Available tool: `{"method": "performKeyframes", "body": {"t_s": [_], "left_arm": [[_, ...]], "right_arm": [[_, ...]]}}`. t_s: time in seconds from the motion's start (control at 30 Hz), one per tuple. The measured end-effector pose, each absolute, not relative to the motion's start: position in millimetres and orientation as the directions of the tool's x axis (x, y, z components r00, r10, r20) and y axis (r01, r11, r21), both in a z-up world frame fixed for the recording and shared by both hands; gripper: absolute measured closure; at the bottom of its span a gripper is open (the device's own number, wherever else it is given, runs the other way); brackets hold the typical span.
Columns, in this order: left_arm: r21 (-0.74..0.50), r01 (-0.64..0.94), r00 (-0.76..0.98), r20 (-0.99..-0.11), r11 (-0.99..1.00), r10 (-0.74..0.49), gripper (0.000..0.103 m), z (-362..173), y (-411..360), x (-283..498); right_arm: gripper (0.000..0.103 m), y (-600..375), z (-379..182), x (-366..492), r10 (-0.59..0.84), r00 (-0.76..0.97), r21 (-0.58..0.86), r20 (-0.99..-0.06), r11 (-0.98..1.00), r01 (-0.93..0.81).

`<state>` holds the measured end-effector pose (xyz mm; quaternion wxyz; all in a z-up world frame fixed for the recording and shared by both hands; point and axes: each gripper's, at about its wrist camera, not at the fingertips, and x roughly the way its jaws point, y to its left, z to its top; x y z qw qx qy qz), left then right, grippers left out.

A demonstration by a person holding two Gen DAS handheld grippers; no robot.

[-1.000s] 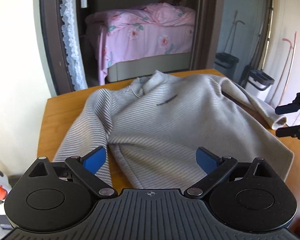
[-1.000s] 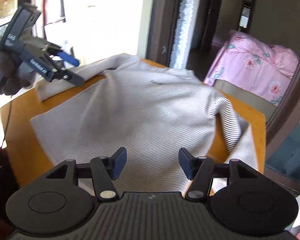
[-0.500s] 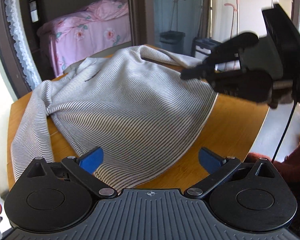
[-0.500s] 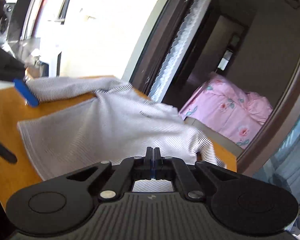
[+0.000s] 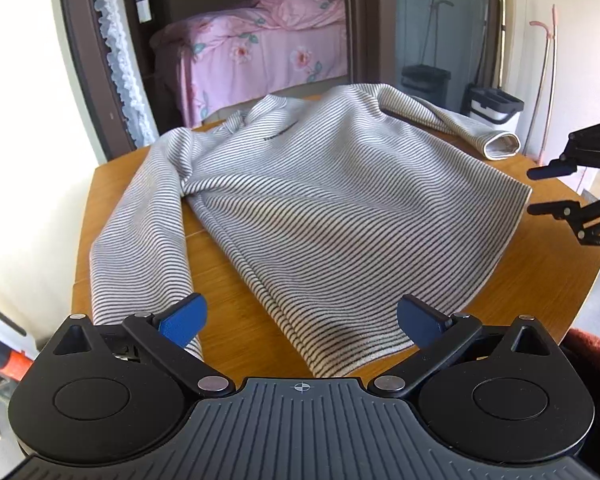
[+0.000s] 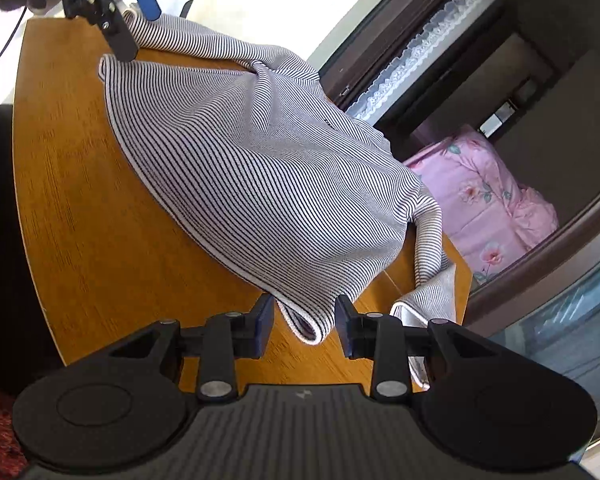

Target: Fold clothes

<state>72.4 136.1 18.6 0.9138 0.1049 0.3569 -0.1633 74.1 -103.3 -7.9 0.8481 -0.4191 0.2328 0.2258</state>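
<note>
A: So what differs from half a second back?

B: Then the right gripper [image 6: 304,326] had its jaws pressed together with nothing between them; now they stand parted, either side of the near right hem corner of the striped sweater [image 5: 340,208]. The left wrist view has swung round too, so the right gripper no longer fills its right side and only pokes in at the edge.

A: Is the right one gripping the hem?

B: No. The corner of cloth sits in the gap, but the blue pads [image 6: 265,326] are clear of it.

A: And the left gripper [image 5: 300,318]?

B: Spread wide, holding nothing. It hangs over the near left hem corner, with its left pad just over the end of the near sleeve.

A: Where is the sweater?

B: Laid flat, front up, on the wooden table [image 5: 236,304], collar at the far side, sleeves out to left and right.

A: Anything hard to make out?

B: The small chest print is unreadable. The right sleeve's cuff is partly hidden behind the right gripper in its own view.
</note>
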Motion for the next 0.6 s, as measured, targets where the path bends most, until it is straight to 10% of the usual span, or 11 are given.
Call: {"method": "performKeyframes", "body": {"t_s": [0.1,0.3,0.43,0.5,0.6], "left_arm": [[0.055,0.403,0.686,-0.679,0.914,-0.262,0.000,23,130,67],[0.061,0.524,0.650,-0.673,0.850,-0.352,0.000,21,110,44],[0.185,0.392,0.722,-0.669,0.901,-0.177,0.000,7,102,67],[0.220,0.258,0.756,-0.652,0.941,-0.055,0.000,4,115,91],[0.181,0.087,0.770,-0.637,0.980,0.049,0.000,5,147,116]], "right_arm": [[0.100,-94,-7,88,0.176,0.832,-0.640,-0.525,0.563,-0.523],[0.100,-105,56,117,0.216,0.889,-0.498,-0.403,0.763,-0.412],[0.099,-114,60,118,0.196,0.904,-0.486,-0.381,0.789,-0.376],[0.098,-119,46,115,0.175,0.902,-0.455,-0.395,0.815,-0.358],[0.068,-126,20,112,0.144,0.890,-0.373,-0.432,0.870,-0.322]]}}
